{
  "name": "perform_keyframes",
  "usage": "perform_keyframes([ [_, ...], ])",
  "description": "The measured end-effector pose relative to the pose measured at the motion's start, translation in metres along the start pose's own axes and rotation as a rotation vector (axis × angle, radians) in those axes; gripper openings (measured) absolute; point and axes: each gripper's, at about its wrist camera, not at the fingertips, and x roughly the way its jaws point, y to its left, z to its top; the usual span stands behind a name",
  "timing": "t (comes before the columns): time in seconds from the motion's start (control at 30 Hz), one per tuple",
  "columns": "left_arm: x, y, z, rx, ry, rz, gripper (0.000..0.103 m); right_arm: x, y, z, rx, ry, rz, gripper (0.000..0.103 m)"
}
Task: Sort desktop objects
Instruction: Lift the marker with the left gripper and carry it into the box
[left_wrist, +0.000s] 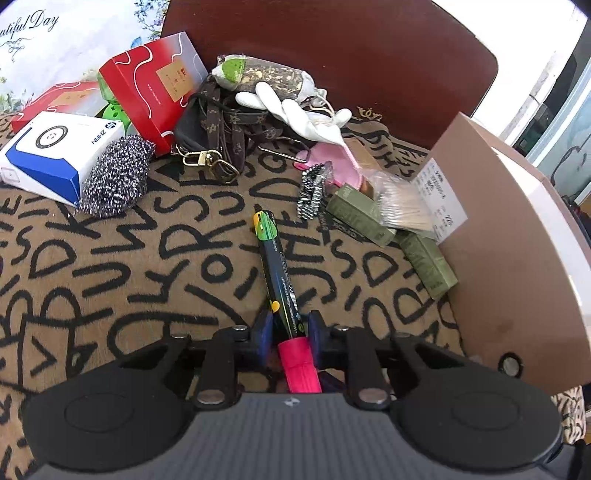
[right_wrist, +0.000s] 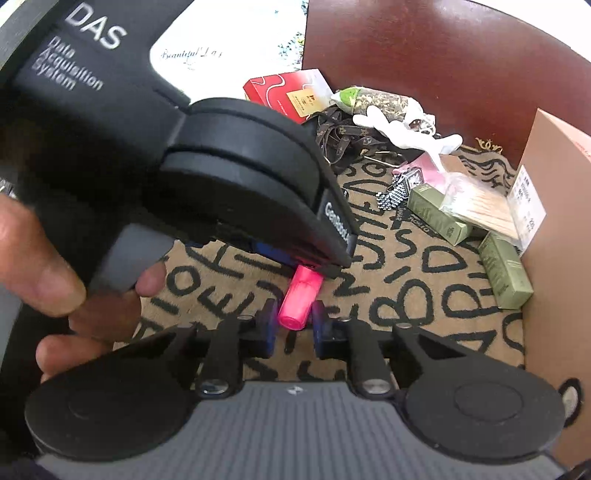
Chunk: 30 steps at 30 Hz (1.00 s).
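Left wrist view showed the left gripper (left_wrist: 290, 330) with its jaws clenched on one marker (left_wrist: 277, 266), gripped low on the dark barrel just above its pink cap (left_wrist: 299, 365); the barrel ran forward from the jaws and the tip pointed away over the lettered mat (left_wrist: 129, 258) on the counter. Right wrist view showed the right gripper (right_wrist: 293, 326) with its jaws clenched on the pink cap (right_wrist: 298, 297) of that same marker, while the left gripper's black body (right_wrist: 207, 158) crossed just ahead of them, held by a hand (right_wrist: 55, 280) at the left.

Ahead and left of the left jaws lay one blue-and-white box (left_wrist: 55, 155) with one steel scourer (left_wrist: 114, 173) touching its near side, and behind them two red boxes (left_wrist: 151, 88) with a green plastic piece (left_wrist: 118, 110) between. Straight ahead, well apart from the jaws, sat a heap: one brown patterned strap (left_wrist: 221, 122) with gold clasps, one white glove (left_wrist: 295, 110), one pouch of dried bits (left_wrist: 266, 74). Ahead and right lay one watch (left_wrist: 312, 192), something pink (left_wrist: 332, 158), two olive boxes (left_wrist: 354, 218) and one bag of wooden sticks (left_wrist: 402, 206) across them. One cardboard box (left_wrist: 517, 258) stood at the right, just beside the olive boxes.
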Motion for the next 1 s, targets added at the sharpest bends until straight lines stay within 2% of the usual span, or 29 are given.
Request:
perform_keyframes([
  [0.23,-0.035,-0.028,0.001,0.047,-0.085,-0.014,0.020,-0.035,-0.003,0.001,0.009,-0.075,-0.009,0.018],
  [0.53,-0.076,-0.092,0.018,0.156,-0.204,-0.095,0.021,-0.100,-0.032,0.011,0.025,-0.227,-0.078,0.018],
  [0.73,-0.072,-0.144,0.020,0.222,-0.217,-0.180,0.021,-0.134,-0.066,0.006,0.055,-0.273,-0.155,0.018],
  [1.0,-0.042,-0.209,0.019,0.267,-0.180,-0.279,0.021,-0.162,-0.124,-0.005,0.087,-0.258,-0.248,0.018],
])
